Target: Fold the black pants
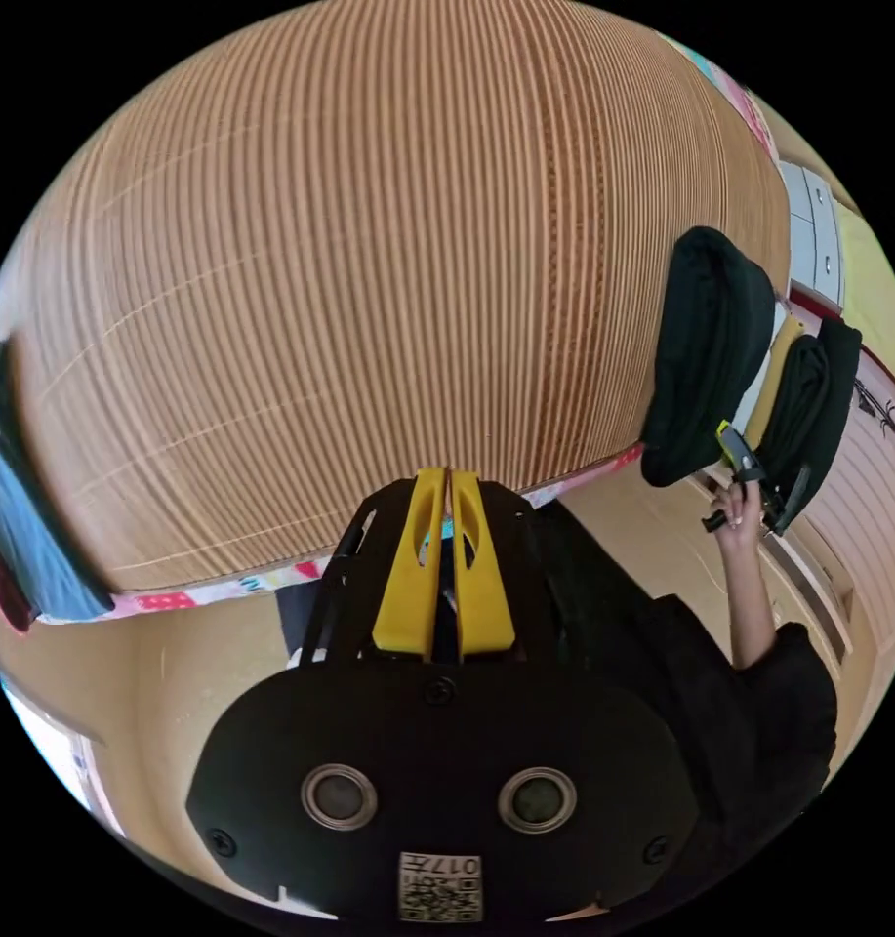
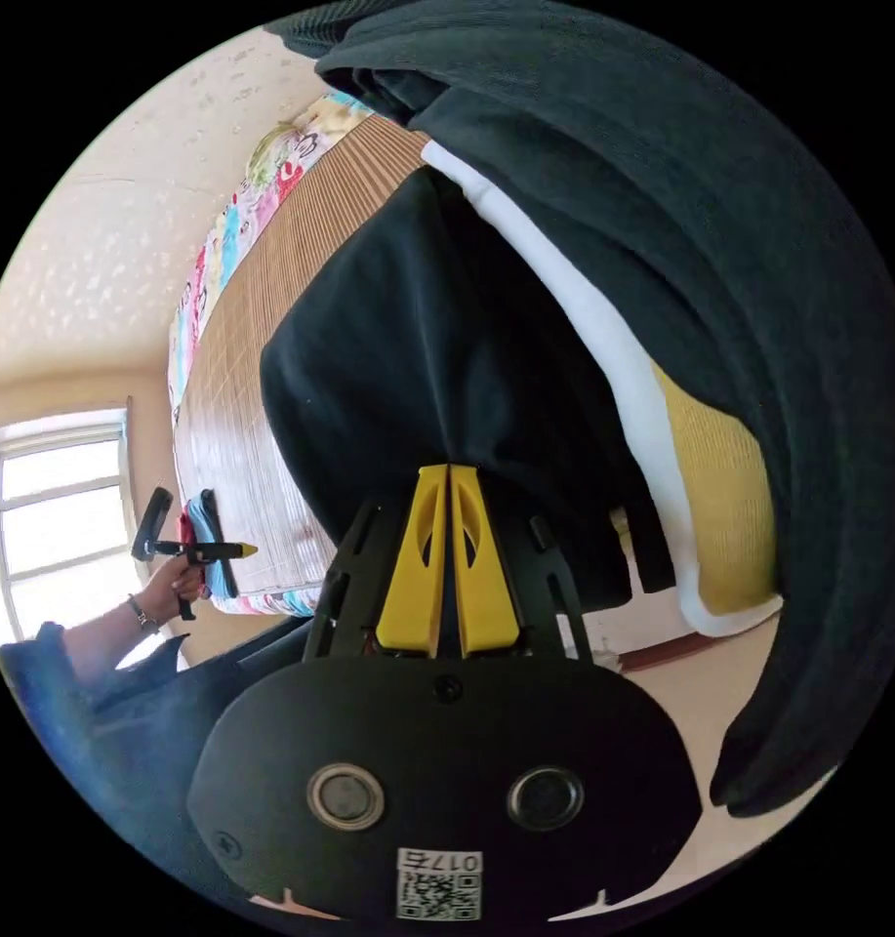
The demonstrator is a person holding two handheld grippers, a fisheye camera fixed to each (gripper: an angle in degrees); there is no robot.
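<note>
Ribbed brown mat [image 1: 369,293] across the upper left and centre of the left gripper view, over a colourful patterned sheet [image 1: 213,590] at its lower edge. Folded black pants [image 2: 437,390] mid-frame in the right gripper view, pinched between the closed yellow jaws of the right gripper [image 2: 448,473]; same pants at right of the left gripper view. Left gripper [image 1: 448,478] at lower centre, jaws pressed together on nothing. Blue cloth [image 1: 22,527] at far left edge. Hand [image 1: 738,512] at right.
</note>
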